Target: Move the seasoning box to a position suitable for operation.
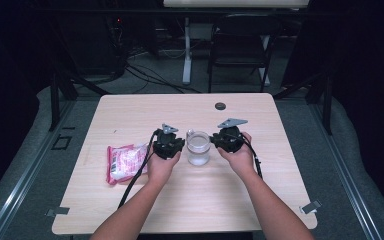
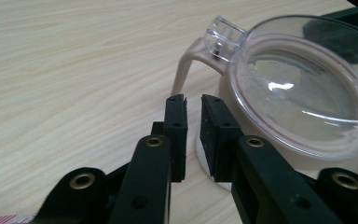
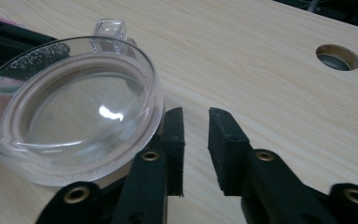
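Nearest the person, two forearms are reaching in from the near edge of the table (image 1: 130, 115), each hand carrying a gripper. The left gripper (image 1: 169, 145) and the right gripper (image 1: 227, 139) are flanking a clear lidded jar (image 1: 198, 147) standing upright at the table's middle, each just beside it. In the left gripper view the jaws are standing narrowly apart, gripping nothing, their tips beside the jar's base, below its handle (image 2: 186, 70). In the right gripper view the jaws are standing a little wider, also gripping nothing, with the clear lid (image 3: 70, 102) overlapping the left jaw.

The likely trouble: with both grippers pressing in from opposite sides, a slightly off-centre push could be tipping or spinning the light jar, or a jaw could be sliding off the smooth lid rim.

The high view adds a pink snack packet (image 1: 125, 162) lying left of the jar; the gripper views add the lid's clear tab (image 2: 223, 37). Farther off, a cable hole (image 1: 220, 106) sits near the far edge, and a folding chair (image 1: 240, 45) beyond.
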Tool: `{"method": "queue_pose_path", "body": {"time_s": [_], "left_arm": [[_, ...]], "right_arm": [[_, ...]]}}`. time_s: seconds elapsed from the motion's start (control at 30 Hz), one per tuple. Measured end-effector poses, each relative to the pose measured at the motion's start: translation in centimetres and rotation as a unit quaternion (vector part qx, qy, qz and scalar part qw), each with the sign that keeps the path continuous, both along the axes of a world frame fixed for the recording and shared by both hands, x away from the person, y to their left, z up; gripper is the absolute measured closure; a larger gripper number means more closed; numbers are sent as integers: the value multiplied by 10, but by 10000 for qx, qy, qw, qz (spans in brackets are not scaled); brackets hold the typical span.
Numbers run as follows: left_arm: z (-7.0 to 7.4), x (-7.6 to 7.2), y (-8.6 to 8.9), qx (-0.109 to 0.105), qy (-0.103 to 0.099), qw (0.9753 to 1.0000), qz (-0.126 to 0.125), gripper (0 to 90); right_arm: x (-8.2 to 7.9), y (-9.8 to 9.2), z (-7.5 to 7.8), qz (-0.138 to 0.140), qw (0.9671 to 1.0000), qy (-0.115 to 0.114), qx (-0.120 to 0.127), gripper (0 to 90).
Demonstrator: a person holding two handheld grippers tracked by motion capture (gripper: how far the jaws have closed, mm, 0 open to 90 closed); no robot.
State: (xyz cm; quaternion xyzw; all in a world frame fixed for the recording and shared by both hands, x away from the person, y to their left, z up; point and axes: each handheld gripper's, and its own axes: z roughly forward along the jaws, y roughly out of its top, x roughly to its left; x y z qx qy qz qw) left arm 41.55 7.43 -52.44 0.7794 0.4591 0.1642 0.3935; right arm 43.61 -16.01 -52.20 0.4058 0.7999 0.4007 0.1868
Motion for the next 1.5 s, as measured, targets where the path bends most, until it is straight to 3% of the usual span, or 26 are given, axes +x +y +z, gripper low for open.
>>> {"method": "queue_pose_path", "body": {"time_s": [0.07, 0.33, 0.6, 0.8, 0.87, 1.0, 1.03, 1.2, 1.3, 1.37, 1.5], "left_arm": [[0, -1, -1, -25, -79, 9999, -74, 859], [2, -4, -2, -167, 12, 9996, -249, 900], [1, -9, -6, -167, -54, 9979, -628, 900], [2, -19, -12, -155, -54, 9935, -1123, 900], [2, -21, -13, -158, -55, 9931, -1159, 900], [-1, -27, -16, -383, 50, 9890, -1425, 900], [-1, -28, -17, -408, 49, 9894, -1392, 900], [-1, -30, -18, -387, 76, 9852, -1671, 900], [-1, -31, -18, -324, 62, 9865, -1603, 900], [3, -32, -10, -193, -10, 9886, -1496, 900], [8, -37, 8, -364, -26, 9905, -1323, 894]], "right_arm": [[1, 1, -1, 9, 10000, 45, 29, 812], [-6, 1, 0, 154, 9998, 135, 22, 886], [-31, -4, 1, 98, 9999, 94, -57, 900], [-64, -11, 2, 20, 9997, -5, -243, 900], [-75, -13, 3, -26, 9994, -30, -351, 899], [-97, -18, 3, -114, 9994, -27, -326, 899], [-102, -19, 3, -143, 9994, -17, -310, 899], [-121, -21, 3, -91, 9997, 63, -216, 897], [-128, -20, 3, -1, 9999, 83, -145, 878], [-135, -14, 3, 241, 9996, 111, -50, 858], [-137, -3, 2, 466, 9989, 29, -102, 850]]}}
